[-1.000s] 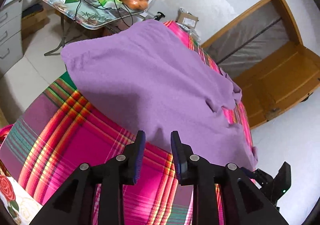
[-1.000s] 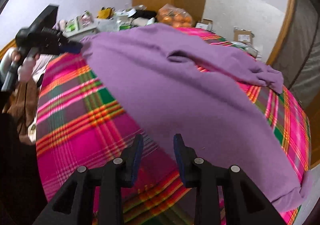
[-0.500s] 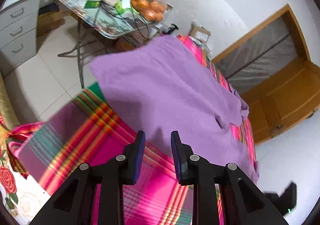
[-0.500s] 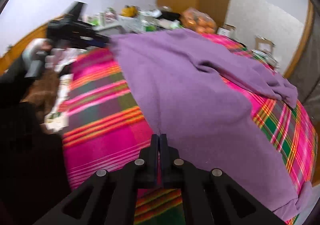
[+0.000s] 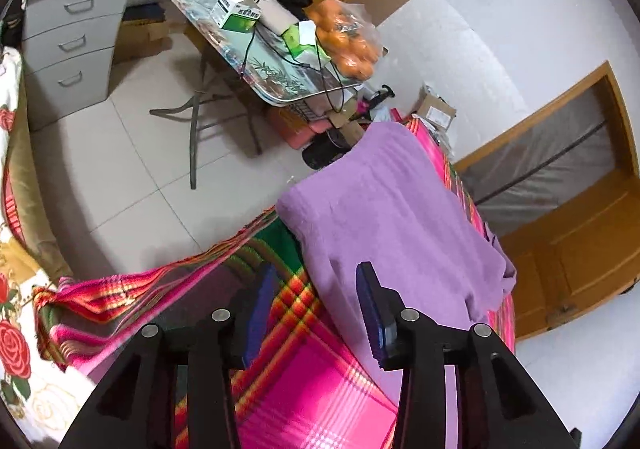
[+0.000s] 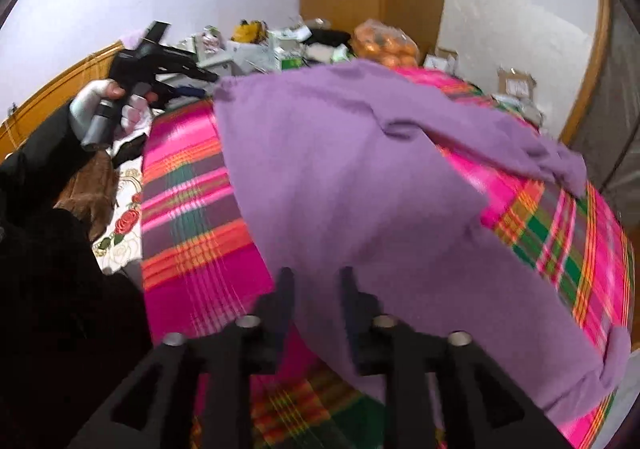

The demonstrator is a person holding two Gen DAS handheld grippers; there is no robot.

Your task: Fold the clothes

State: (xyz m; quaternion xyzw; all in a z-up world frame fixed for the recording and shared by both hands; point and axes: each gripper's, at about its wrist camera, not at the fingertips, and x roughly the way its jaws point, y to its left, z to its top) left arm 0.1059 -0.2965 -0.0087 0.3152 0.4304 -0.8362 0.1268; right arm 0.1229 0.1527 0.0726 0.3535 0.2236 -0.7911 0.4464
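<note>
My left claw (image 5: 316,309) has just been opening and hangs half open and empty over the plaid blanket (image 5: 304,381), beside the purple garment (image 5: 396,217). My right claw (image 6: 316,289) has also just reopened, empty, above the garment's near edge. I judge I am between folds; next, both claws need to grip an edge.

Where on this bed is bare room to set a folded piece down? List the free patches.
Free: the plaid blanket strip between the purple garment and the bed's left edge, and a plaid patch right of the garment's sleeve. Crowded: the side table with boxes and a bag of oranges.
</note>
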